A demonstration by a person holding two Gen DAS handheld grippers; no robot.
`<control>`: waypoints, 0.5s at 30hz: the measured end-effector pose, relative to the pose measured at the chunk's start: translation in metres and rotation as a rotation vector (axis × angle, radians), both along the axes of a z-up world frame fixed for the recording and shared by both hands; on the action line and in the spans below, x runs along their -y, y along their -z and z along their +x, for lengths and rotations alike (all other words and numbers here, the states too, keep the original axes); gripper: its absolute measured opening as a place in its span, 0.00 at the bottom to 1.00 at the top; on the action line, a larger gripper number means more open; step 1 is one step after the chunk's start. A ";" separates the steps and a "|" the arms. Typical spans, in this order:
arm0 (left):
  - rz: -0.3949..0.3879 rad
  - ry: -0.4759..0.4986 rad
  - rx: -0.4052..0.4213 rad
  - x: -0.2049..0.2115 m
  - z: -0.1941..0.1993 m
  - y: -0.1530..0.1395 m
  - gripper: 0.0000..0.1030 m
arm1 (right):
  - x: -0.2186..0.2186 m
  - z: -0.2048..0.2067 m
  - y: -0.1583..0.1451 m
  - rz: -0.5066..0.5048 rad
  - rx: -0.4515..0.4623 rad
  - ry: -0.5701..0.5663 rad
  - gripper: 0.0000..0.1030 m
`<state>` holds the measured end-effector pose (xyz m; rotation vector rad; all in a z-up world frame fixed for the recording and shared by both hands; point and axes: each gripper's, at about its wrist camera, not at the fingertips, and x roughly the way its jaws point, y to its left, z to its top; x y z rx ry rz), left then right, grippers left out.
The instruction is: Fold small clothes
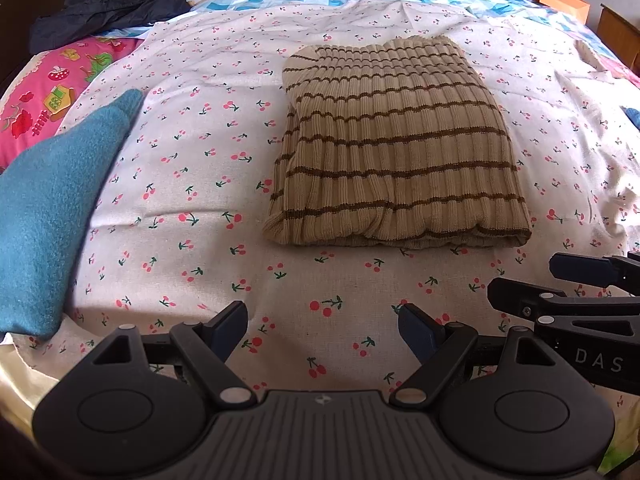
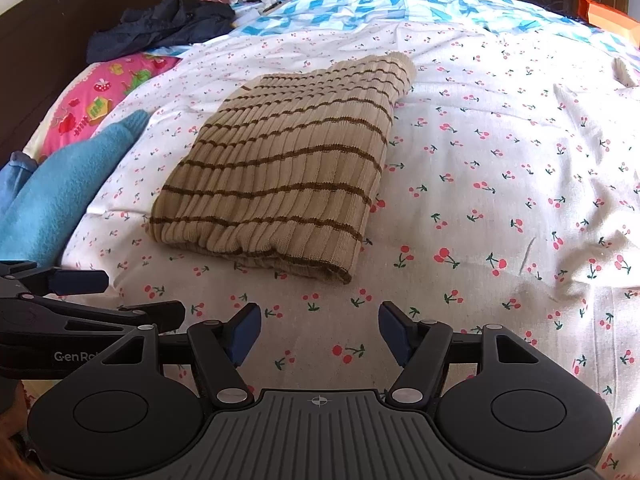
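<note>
While "DAS" marks right claw (image 1: 560, 280), sweater (image 1: 396, 148) lies folded.

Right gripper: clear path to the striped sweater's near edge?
Probably yes. The right gripper is open and empty, and only bare cherry-print sheet lies between it and the folded sweater. The left gripper sits off to the side, not in the way.

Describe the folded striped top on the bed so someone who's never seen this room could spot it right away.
Start from the cherry-print sheet covering the bed; near its middle lies the folded striped top, a neat rectangle. Unlike the plain teal fleece and the crumpled dark clothes to its left, it is ribbed beige knit with thin brown stripes.
</note>
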<state>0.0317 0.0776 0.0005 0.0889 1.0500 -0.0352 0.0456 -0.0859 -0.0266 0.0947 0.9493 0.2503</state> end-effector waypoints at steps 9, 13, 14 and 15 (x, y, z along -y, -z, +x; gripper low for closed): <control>0.008 0.004 0.003 0.000 -0.001 -0.002 0.85 | -0.001 0.000 -0.001 0.000 0.001 -0.003 0.64; 0.005 0.003 0.001 0.000 0.000 -0.003 0.85 | 0.000 0.000 -0.002 0.003 -0.003 -0.001 0.64; 0.003 0.003 0.000 -0.001 0.000 -0.003 0.84 | 0.000 0.000 -0.002 0.006 -0.005 0.000 0.64; 0.001 0.003 -0.001 -0.001 0.000 -0.003 0.84 | 0.000 0.000 -0.002 0.009 -0.006 0.001 0.64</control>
